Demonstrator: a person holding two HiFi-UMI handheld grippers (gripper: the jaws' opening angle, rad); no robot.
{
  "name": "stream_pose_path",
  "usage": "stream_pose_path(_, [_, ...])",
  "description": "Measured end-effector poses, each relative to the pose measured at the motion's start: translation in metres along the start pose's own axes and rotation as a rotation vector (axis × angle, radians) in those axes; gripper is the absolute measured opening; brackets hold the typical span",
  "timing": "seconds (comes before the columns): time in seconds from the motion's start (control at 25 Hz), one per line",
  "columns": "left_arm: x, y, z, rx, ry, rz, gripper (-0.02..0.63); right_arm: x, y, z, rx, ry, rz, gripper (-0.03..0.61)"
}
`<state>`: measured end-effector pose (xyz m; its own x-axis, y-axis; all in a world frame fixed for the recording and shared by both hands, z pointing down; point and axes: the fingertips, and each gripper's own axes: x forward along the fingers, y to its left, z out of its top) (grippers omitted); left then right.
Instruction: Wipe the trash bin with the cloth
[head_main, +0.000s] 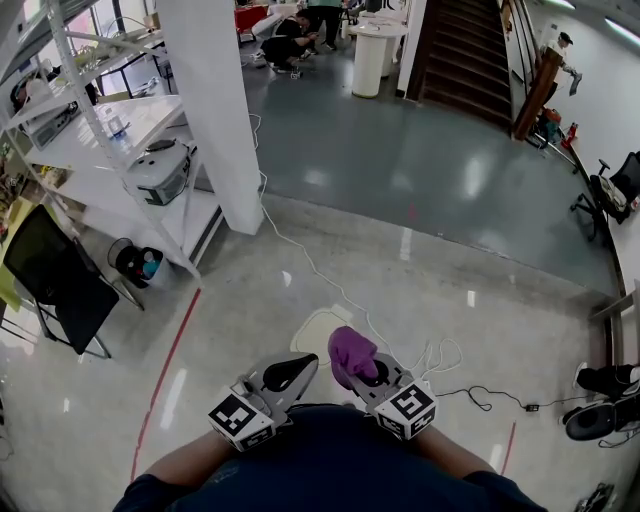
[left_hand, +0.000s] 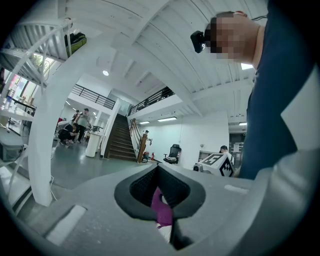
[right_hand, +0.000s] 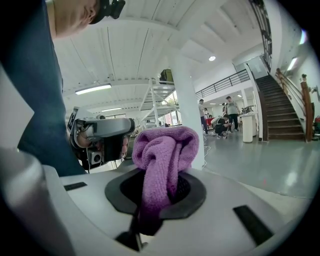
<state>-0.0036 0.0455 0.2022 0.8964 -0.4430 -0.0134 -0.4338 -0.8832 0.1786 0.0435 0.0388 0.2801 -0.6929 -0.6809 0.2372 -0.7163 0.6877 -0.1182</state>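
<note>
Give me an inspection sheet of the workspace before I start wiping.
Surface: glossy floor, with a red tape line at left.
Job's things: purple cloth in the right gripper; black bin under the shelf rack, far from both grippers.
Clutter: black chair beside the rack.
Grippers: left gripper jaws together, a purple sliver in their gap, can't tell what it is; right gripper shut on the cloth.
Cables: white cable across the floor; black cable at right.
Surroundings: white pillar, staircase, people far back.
</note>
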Motion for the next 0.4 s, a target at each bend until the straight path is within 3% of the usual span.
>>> stream_pose_path(0.4, [-0.0057,0.0015,0.0003,0.013,0.005,0.000,-0.002,0.0041,0.0030,-0.0007,0.006,-0.002,-0.005,0.067])
